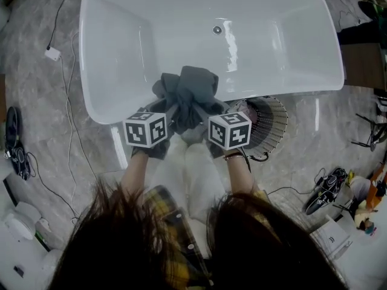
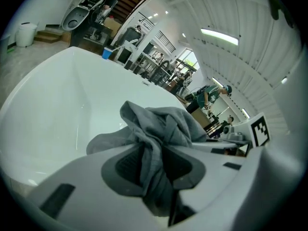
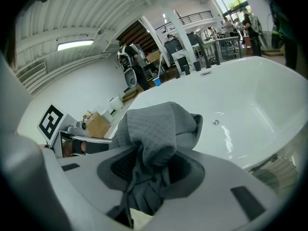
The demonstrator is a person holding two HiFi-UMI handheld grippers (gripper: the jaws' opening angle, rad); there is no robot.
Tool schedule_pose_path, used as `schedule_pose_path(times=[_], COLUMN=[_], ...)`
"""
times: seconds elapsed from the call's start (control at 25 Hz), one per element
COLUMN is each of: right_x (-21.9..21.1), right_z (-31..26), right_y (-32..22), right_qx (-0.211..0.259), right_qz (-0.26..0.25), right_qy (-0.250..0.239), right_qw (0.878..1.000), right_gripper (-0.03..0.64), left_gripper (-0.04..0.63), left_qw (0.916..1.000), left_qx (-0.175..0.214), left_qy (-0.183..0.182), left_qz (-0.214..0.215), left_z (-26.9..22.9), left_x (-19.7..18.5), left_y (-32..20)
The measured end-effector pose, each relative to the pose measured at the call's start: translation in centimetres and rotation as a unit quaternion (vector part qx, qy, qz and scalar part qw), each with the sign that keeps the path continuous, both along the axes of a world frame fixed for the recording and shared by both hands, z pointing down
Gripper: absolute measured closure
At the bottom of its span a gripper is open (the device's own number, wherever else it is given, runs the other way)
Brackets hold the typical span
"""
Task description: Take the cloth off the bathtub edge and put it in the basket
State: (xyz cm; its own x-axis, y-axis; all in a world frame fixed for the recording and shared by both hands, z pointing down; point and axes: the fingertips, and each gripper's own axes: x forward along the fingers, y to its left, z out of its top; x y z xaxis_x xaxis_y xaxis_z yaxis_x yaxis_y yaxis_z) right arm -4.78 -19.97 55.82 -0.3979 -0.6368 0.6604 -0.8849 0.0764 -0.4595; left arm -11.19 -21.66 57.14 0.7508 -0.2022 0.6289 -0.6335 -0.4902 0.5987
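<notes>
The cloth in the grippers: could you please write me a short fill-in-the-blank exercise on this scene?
The left gripper and the right gripper are both shut on the ____ cloth. The bathtub is ____ in colour. The basket stands on the ____ beside the bathtub.
Missing words: grey; white; floor.

You're standing on a grey marbled floor [image 1: 42,132] with a white plug adapter [image 1: 52,54] lying well off to the left of your left gripper [image 1: 171,118], and out past your right gripper [image 3: 154,170] there's a ribbed white ceiling [image 3: 72,13], one strip light [image 3: 74,44], a brown staircase [image 3: 137,32] and a bright window [image 3: 233,1].
</notes>
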Motion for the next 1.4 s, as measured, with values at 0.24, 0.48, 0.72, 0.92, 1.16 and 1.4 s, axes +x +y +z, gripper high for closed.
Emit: schedule_pose_path(times=[0.24, 0.48, 0.72, 0.92, 1.16, 1.4], right_x=[3.9, 9.8, 17.1, 23.5, 29.6, 34.1], right_z=[-1.1, -2.1, -3.1, -3.9, -4.9, -5.0], right_y=[1.5, 4.7, 9.4, 14.5, 20.2, 25.0], right_qx=[0.011, 0.02, 0.022, 0.025, 0.026, 0.021], right_qz=[0.04, 0.095, 0.161, 0.211, 0.259, 0.285], right_qy=[0.004, 0.007, 0.006, 0.014, 0.024, 0.03], right_qw=[0.999, 0.995, 0.987, 0.977, 0.965, 0.958], right_gripper=[0.468, 0.468, 0.468, 0.468, 0.468, 0.468], left_gripper=[0.471, 0.471, 0.471, 0.471, 0.471, 0.471], left_qw=[0.9992, 0.9959, 0.9889, 0.9807, 0.9702, 0.9636], left_qx=[0.01, 0.019, 0.023, 0.028, 0.031, 0.027], left_qy=[0.006, 0.012, 0.021, 0.031, 0.041, 0.045], left_qz=[0.037, 0.088, 0.145, 0.191, 0.237, 0.262], left_z=[-1.1, -2.2, -3.3, -4.1, -5.0, -5.1], left_x=[4.0, 10.1, 17.9, 24.7, 31.1, 36.0], left_y=[1.0, 3.5, 7.4, 12.0, 17.3, 21.8])
